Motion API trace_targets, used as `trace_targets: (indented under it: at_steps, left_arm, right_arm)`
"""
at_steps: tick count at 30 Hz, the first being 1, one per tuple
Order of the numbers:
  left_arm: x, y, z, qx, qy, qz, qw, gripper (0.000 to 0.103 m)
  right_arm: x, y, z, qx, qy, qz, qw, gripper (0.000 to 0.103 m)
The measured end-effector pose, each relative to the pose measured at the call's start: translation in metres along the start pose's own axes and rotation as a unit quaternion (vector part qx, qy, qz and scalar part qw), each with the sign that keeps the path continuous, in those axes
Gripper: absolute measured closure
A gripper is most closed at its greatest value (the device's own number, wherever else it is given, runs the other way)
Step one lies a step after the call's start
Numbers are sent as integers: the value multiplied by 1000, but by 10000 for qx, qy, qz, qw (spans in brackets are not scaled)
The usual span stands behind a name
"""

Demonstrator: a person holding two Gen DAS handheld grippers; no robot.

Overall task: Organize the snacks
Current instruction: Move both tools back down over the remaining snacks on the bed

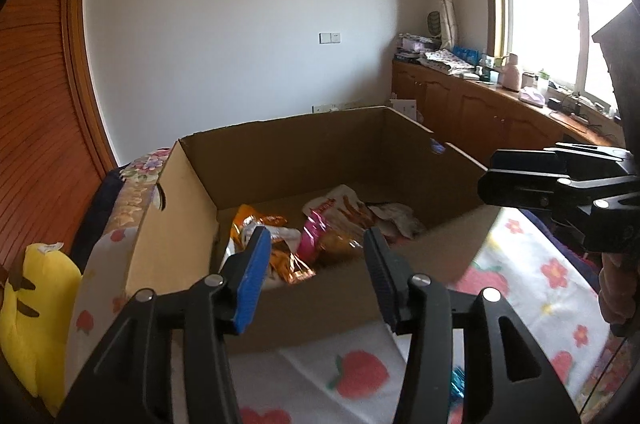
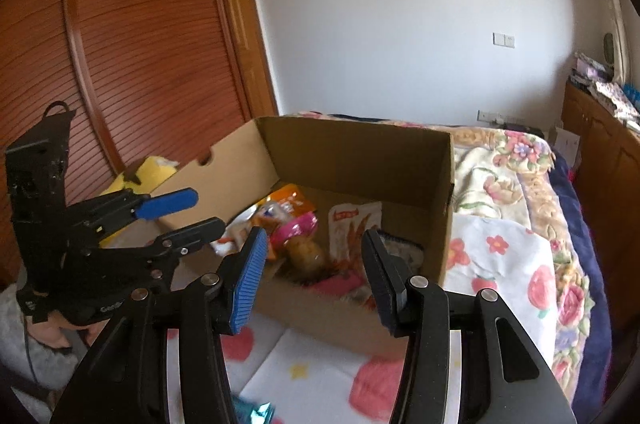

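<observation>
The cardboard box (image 1: 320, 152) sits on the flowered blanket (image 1: 520, 264) and holds snack packets (image 1: 316, 232) heaped on its floor. The left gripper (image 1: 316, 264) and right gripper (image 2: 316, 264) hover at its near rim, fingers apart, empty. A yellow plush (image 1: 36, 304) lies beside the box.

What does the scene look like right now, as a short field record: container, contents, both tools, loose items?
container: cardboard box, open top, on a fruit-print blanket
contents: several snack packets, among them an orange one, a pink one, a white one
left tool: open, empty
right tool: open, empty
loose: blue foil wrapper on the blanket, outside the box
</observation>
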State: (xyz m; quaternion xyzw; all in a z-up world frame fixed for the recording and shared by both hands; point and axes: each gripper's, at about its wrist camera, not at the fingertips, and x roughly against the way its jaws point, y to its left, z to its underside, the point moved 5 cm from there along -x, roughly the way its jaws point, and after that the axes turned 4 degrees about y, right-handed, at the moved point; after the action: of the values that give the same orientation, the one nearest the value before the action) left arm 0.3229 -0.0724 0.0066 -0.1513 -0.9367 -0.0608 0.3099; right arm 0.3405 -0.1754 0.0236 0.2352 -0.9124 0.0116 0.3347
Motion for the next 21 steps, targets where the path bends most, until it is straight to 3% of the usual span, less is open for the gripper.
trace_targets:
  at_steps: [7,21]
  left_arm:
    - [30,-14,31,30,99,92,9999,54]
    - [41,-26,96,124,552,146,9983,54]
  right_arm:
    - [31,26,34,123,208,-16,9997,53]
    - [4,46,122,397,1053,33,9936,53]
